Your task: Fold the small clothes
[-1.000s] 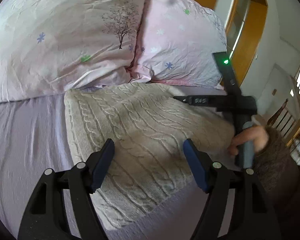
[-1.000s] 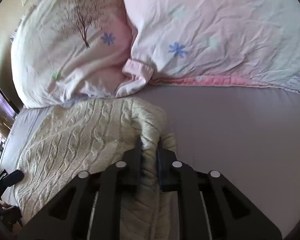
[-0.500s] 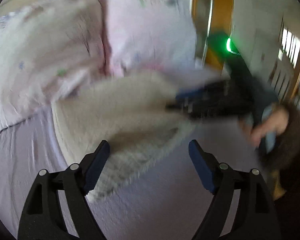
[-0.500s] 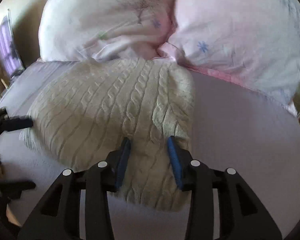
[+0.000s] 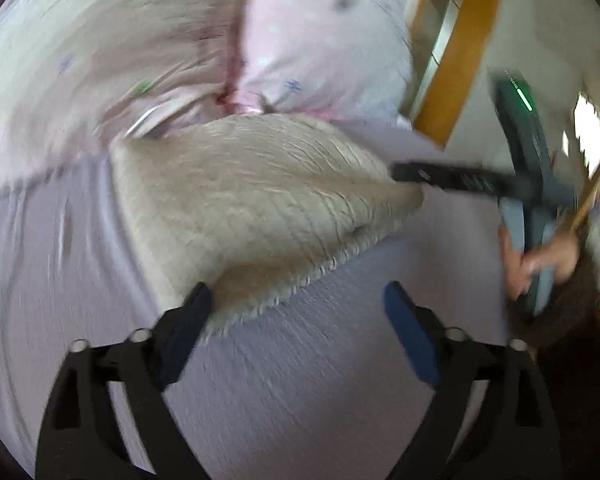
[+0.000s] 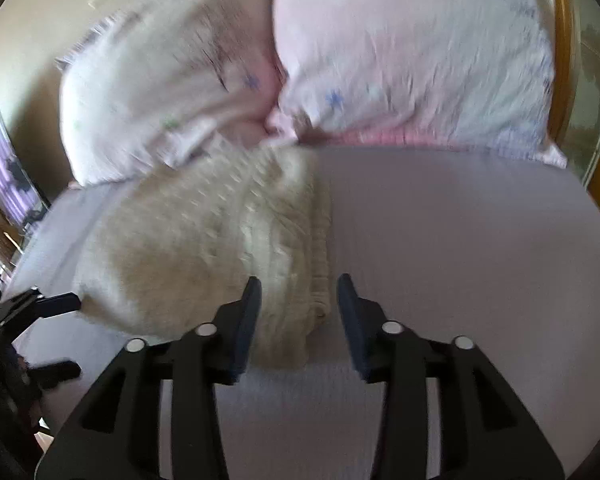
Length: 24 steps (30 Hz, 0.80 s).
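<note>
Cream cable-knit sweater [image 5: 260, 200] lay on the lilac bed sheet [image 5: 340, 380], far edge against the two pink flowered pillows [image 5: 180, 48]. Looked doubled over, thicker rounded fold along the right side in the right wrist view [image 6: 292, 240]; hem ragged and pale toward the left wrist camera. Both views motion-blurred, knit pattern only partly legible.

Left gripper [image 5: 296, 324] hung low over the sheet, pointing toward the pillows, fingers [image 5: 188, 328] spread wide. Nothing held between them. Left pad sat at the sweater's near corner; contact could not be told through the blur. Seen also at the left edge of the right wrist view [image 6: 40, 304], dark tip close by the sweater's left margin.

Right gripper [image 6: 298, 320] angled down at the sweater's near right end, fingers [image 6: 244, 328] parted about halfway, straddling the folded edge without closing on it. From the left wrist camera [image 5: 412, 172], reached in level from the right, tip at the sweater's right corner; grip or mere touch there could not be told. Green light lit on its body. Right hand [image 5: 540, 260] wrapped round the handle, fist closed, brown sleeve below at the wrist.

Orange wooden frame [image 5: 456, 60] stood beyond the bed's right side.
</note>
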Motion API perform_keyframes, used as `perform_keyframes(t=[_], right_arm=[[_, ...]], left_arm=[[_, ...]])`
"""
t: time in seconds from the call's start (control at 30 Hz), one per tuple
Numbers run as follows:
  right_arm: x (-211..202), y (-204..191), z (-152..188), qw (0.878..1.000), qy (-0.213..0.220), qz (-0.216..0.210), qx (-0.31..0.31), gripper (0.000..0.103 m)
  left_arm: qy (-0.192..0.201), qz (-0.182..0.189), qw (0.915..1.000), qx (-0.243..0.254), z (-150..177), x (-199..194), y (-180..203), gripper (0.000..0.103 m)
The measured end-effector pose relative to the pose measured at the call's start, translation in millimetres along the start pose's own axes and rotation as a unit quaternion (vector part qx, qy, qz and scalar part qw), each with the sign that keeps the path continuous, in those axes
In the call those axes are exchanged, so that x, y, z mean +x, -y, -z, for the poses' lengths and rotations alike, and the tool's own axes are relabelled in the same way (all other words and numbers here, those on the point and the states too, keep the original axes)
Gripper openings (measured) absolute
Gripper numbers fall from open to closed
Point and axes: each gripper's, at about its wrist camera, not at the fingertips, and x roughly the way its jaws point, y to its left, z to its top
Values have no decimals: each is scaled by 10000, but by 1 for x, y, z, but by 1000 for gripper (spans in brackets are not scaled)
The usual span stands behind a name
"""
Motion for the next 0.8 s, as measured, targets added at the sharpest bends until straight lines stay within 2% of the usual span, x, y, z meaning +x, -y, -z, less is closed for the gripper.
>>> perform_keyframes(t=[0.03, 0.07, 0.1, 0.17, 0.2, 0.27, 0.4, 0.53, 0.63, 0.8], right_arm=[[-9, 0, 3, 9999, 61, -92, 7, 82], [-15, -4, 8, 9998, 83, -156, -36, 88], [-14, -6, 11, 9998, 57, -168, -96, 89], [-14, -16, 22, 9996, -96, -202, -194, 94], [-14, -17, 25, 9994, -207, -213, -196, 99], [-11, -22, 35, 9986, -480, -126, -192, 102], [6, -40, 48, 9959, -789, 226, -383, 102], [25, -50, 54, 9918, -996, 600, -534, 102], [27, -52, 57, 9918, -971, 645, -532, 102], [26, -51, 59, 9923, -920, 661, -505, 102]], left_arm=[[43, -97, 9994, -322, 3, -8, -8, 97], [54, -220, 9986, -482, 6, -12, -11, 97], [36, -381, 9973, -625, 8, -15, -14, 100], [-85, -829, 9924, -908, 14, -15, -18, 101], [-177, -1015, 9896, -1005, 17, -13, -19, 101], [-344, -1268, 9852, -1099, 19, -6, -19, 101], [-712, -1498, 9793, -1156, 21, 15, -18, 101], [-809, -1914, 9745, -851, 22, 26, -8, 101], [-850, -2229, 9695, -554, 24, 33, -3, 101], [-762, -2228, 9704, -547, 24, 32, -1, 101]])
